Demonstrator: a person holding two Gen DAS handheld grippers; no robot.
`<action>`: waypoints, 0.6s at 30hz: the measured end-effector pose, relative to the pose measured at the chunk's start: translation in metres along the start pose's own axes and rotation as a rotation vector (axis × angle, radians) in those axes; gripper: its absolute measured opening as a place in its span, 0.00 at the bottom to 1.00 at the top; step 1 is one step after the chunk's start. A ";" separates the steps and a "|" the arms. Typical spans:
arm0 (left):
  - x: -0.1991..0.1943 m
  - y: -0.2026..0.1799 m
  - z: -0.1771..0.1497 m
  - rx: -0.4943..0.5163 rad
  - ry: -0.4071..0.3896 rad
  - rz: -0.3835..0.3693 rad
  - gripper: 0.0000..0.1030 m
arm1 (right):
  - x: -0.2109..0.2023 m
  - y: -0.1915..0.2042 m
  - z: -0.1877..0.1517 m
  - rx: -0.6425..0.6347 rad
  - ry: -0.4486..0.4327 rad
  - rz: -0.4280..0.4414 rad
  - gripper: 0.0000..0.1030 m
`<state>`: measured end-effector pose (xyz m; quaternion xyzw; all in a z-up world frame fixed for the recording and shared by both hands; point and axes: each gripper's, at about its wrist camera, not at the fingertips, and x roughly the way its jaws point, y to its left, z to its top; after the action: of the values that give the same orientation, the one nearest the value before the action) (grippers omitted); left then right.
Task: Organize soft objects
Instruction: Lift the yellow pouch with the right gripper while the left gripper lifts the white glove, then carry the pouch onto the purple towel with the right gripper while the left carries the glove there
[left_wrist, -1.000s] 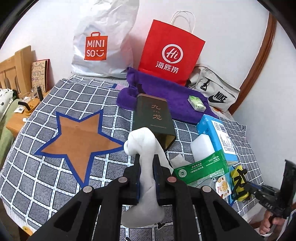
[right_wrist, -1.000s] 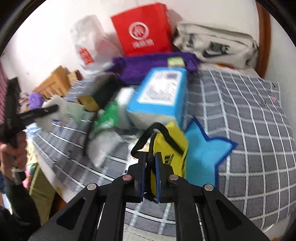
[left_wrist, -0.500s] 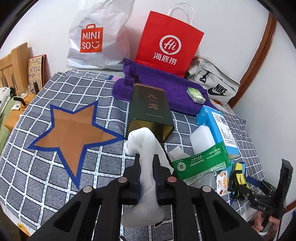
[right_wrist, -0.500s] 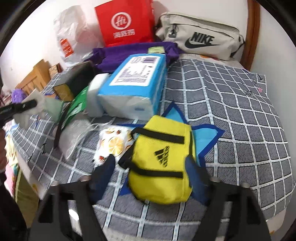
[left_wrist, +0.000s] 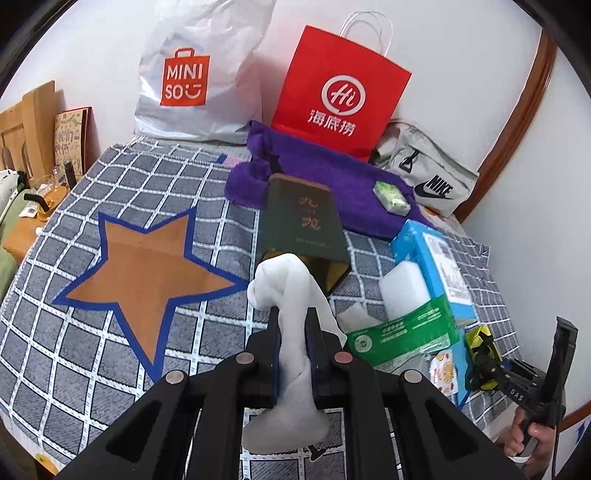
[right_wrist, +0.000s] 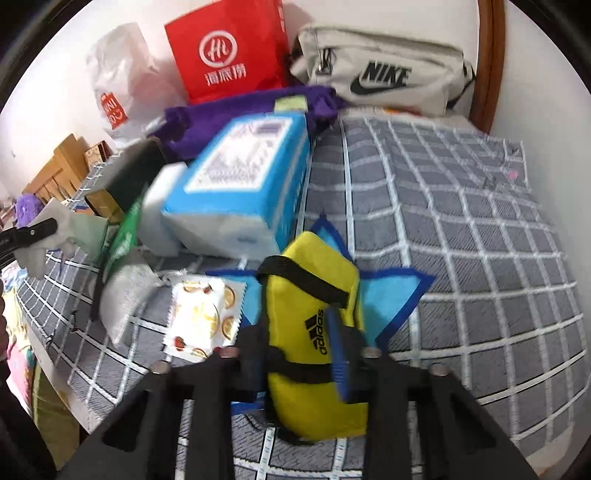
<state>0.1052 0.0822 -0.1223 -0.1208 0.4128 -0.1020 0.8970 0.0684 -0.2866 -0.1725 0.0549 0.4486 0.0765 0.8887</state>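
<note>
My left gripper (left_wrist: 292, 317) is shut on a white cloth (left_wrist: 284, 280), which hangs through the jaws above the checked bedspread (left_wrist: 110, 369), to the right of the orange star patch (left_wrist: 147, 266). A yellow Adidas pouch (right_wrist: 314, 295) with black straps lies over the blue star patch (right_wrist: 391, 295). My right gripper (right_wrist: 299, 332) has its jaws closing on the pouch, with both pads against its sides. The left wrist view shows the pouch (left_wrist: 480, 343) at the far right with a hand (left_wrist: 532, 435) below it.
Between the stars lie a blue tissue pack (right_wrist: 240, 177), a green pack (left_wrist: 402, 328), a white foam block (left_wrist: 402, 291), a dark box (left_wrist: 303, 221) and a lemon-print packet (right_wrist: 203, 317). At the back are a purple towel (left_wrist: 332, 173), a red bag (left_wrist: 340, 92), a Miniso bag (left_wrist: 192, 74) and a Nike bag (right_wrist: 384, 74).
The right gripper, shut on the pouch a second ago, opened wide with the pouch resting on the blue star, then closed around it again. The left gripper and its cloth stayed put.
</note>
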 end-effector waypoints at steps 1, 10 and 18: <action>-0.002 -0.001 0.002 0.002 -0.003 -0.004 0.11 | -0.002 0.000 0.002 0.001 0.002 0.017 0.13; -0.020 -0.013 0.021 0.021 -0.042 -0.012 0.11 | -0.036 -0.002 0.026 0.004 -0.061 0.072 0.10; -0.031 -0.021 0.047 0.026 -0.073 -0.017 0.11 | -0.051 0.006 0.069 -0.019 -0.124 0.101 0.10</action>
<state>0.1200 0.0775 -0.0644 -0.1162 0.3773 -0.1104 0.9121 0.0936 -0.2925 -0.0903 0.0736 0.3886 0.1221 0.9103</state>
